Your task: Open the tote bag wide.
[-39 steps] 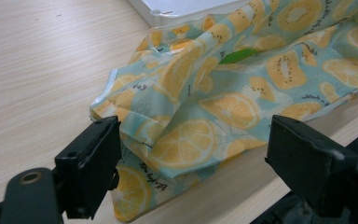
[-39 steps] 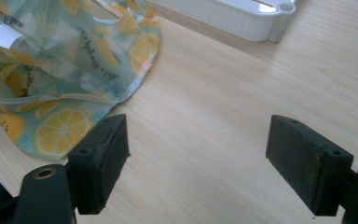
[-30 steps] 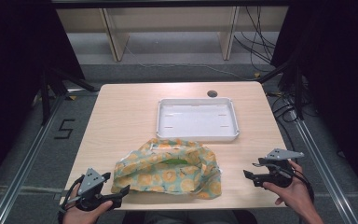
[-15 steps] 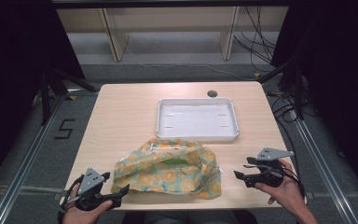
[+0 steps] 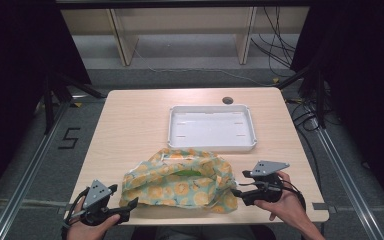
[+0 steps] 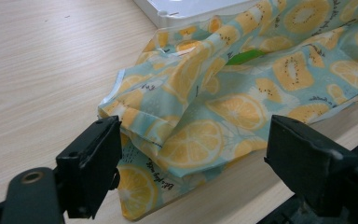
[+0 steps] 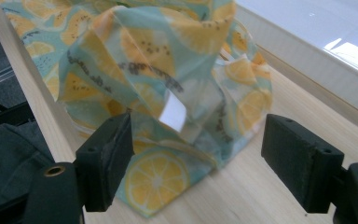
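Observation:
A crumpled cloth (image 5: 180,180) printed with orange and lemon slices on pale blue lies near the table's front edge, just in front of a white tray (image 5: 252,127). My left gripper (image 5: 130,206) is at the cloth's front left corner, open, with the cloth's corner (image 6: 186,144) between its jaws but not pinched. Open too, my right gripper (image 5: 237,187) points at the right end of the cloth (image 7: 177,93), whose folds lie between its jaws, untouched.
The white tray's wall (image 7: 307,70) runs just beyond the cloth in the right gripper view; its corner (image 6: 168,9) shows in the left gripper view. A dark round hole (image 5: 227,100) sits at the table's far edge. Bare tabletop (image 5: 130,125) lies left of the tray.
My right gripper has moved left and slightly forward, closing in on the cloth's right end. The left gripper has barely shifted. The cloth lies as before.

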